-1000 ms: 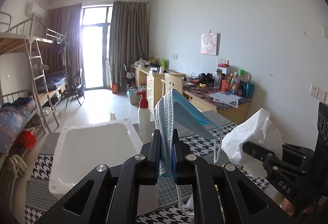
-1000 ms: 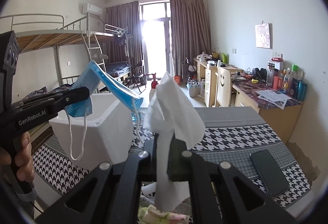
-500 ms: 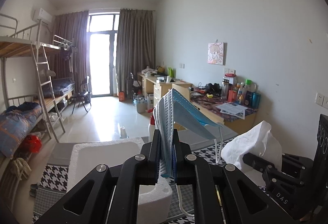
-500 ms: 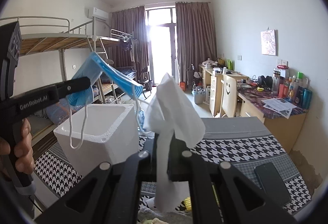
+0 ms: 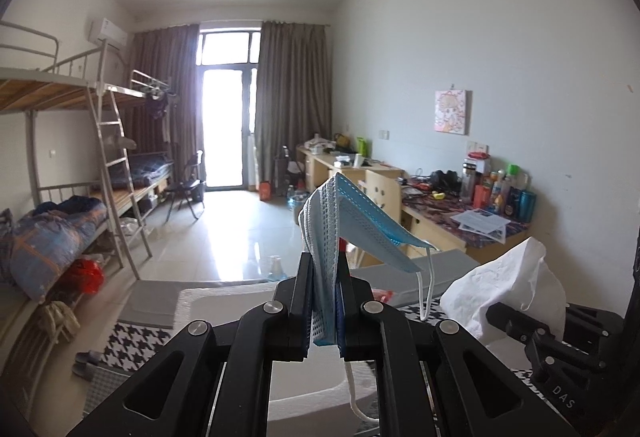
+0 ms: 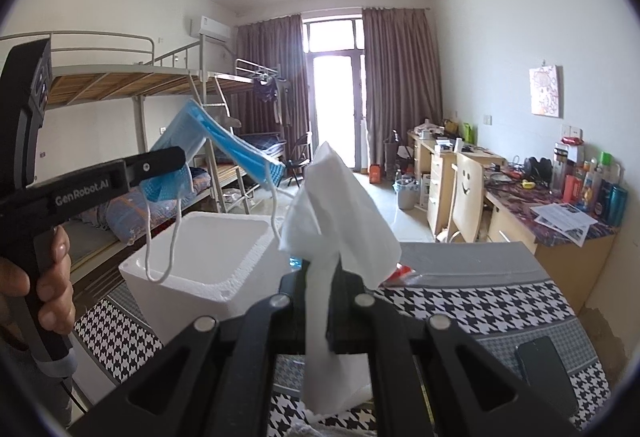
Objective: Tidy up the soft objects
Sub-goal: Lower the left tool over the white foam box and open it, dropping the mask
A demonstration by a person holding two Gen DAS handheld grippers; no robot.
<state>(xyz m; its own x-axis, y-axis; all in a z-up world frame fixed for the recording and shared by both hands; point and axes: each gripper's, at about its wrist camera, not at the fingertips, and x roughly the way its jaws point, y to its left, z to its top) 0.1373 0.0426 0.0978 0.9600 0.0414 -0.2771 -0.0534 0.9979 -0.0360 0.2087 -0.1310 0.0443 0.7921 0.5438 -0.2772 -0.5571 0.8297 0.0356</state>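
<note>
**Mask and tissue held above foam box**

The left tool [image 5: 325, 301] is clenched on a blue face mask [image 5: 352, 225]; the right tool [image 6: 318, 301] grips a white tissue [image 6: 336, 213]. Only the right view shows the open foam box [image 6: 208, 261] and the phone [image 6: 546, 365] near the bench [image 6: 500, 305] edge.

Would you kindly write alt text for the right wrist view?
The right hand-held gripper is shut on a white tissue. To its left, the left hand-held gripper holds a blue face mask above an open white foam box on a houndstooth tablecloth.
</note>
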